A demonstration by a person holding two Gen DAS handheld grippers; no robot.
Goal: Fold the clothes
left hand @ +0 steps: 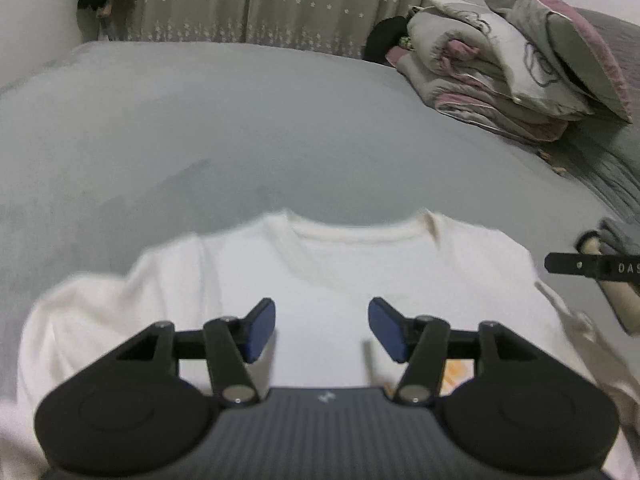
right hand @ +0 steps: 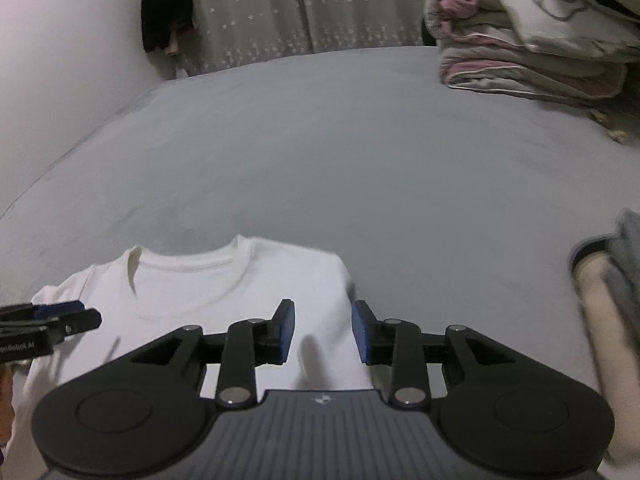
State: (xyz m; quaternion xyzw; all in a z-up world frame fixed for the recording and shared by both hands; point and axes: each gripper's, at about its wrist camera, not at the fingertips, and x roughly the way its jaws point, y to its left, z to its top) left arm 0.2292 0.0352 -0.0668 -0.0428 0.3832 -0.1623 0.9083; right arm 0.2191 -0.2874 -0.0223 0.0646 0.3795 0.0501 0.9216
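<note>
White shirt (left hand: 320,264) lies flat on grey bed (left hand: 240,128).

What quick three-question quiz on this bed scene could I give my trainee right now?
1. True or false: the left tongs are shut on the white shirt.
2. Which way does the shirt's collar point: A toward the tongs, B away from them?
3. What lies stacked at the bed's far right corner?

Key: 1 false, both tongs open; 2 B; 3 folded bedding.
</note>
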